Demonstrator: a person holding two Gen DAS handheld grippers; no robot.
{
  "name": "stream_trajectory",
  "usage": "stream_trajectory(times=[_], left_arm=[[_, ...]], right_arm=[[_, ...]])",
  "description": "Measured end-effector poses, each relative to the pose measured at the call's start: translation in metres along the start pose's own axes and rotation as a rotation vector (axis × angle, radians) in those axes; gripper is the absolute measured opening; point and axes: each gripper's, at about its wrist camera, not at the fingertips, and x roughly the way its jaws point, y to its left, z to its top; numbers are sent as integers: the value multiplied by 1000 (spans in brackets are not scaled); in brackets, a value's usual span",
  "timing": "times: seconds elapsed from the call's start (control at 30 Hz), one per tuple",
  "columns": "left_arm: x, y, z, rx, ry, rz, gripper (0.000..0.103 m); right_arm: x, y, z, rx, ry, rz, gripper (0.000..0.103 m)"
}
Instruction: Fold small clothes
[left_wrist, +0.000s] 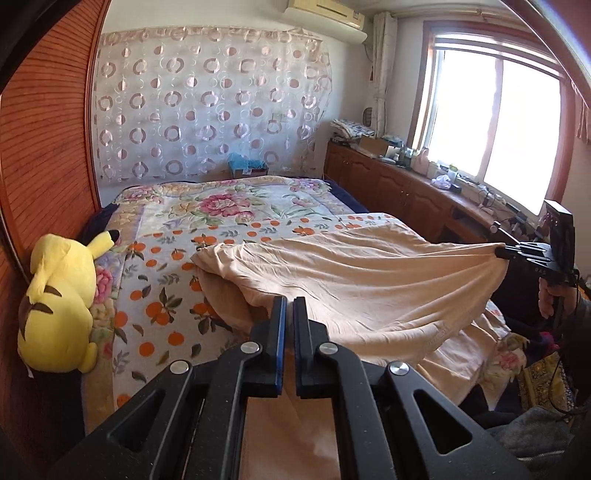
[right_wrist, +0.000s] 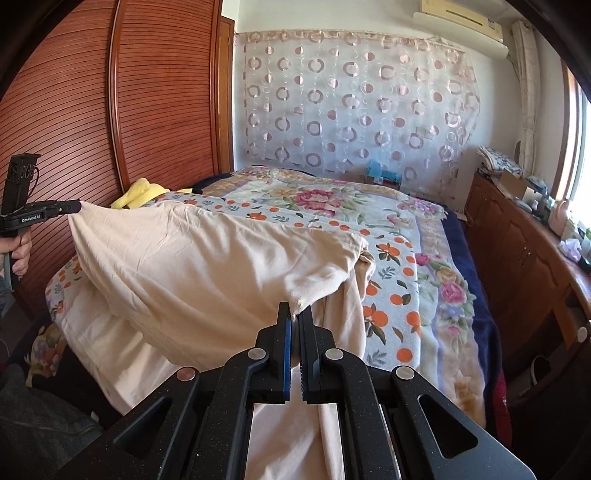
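Pinching the near edge of a peach-coloured garment (left_wrist: 369, 280), the left gripper (left_wrist: 290, 306) has its two black fingers pressed almost together, with cloth caught between the blue-lined pads and running back under the tool. The right gripper (right_wrist: 294, 314) does the same at another corner, its fingers closed on a bunched point of the same fabric. Each tool also shows in the other's camera: the right one at the far right edge of the left view, clamped on a stretched corner, and the left one at the far left of the right view, held by a bare hand (right_wrist: 20, 254).

Between the two grips the garment hangs lifted and taut, wrinkled, with its lower layers draping down onto the bed (left_wrist: 258, 199) and over the near edge. The bed is covered by a blanket with oranges and leaves (right_wrist: 391, 295), laid over a larger pink-flower spread.

A yellow plush toy (left_wrist: 59, 295) (long ears with dark tips) lies at the bed's left side against a ribbed wooden wardrobe (right_wrist: 159, 92). A sheer curtain with circle patterns (left_wrist: 207, 99) hangs behind the bed, a bright window (left_wrist: 495, 125) sits above low wooden cabinets (left_wrist: 388, 184), and an air conditioner (left_wrist: 325, 14) is mounted high on the wall.
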Motion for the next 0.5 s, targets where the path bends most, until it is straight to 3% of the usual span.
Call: stream_trajectory(times=[0.17, 0.37, 0.5], left_arm=[[6, 11, -33, -45, 53, 18, 5], [50, 23, -80, -79, 198, 70, 5], [44, 21, -86, -93, 194, 75, 5]], right_arm=[[-14, 0, -17, 10, 32, 0, 3], [30, -9, -55, 74, 184, -18, 3], [48, -7, -73, 79, 239, -27, 3]])
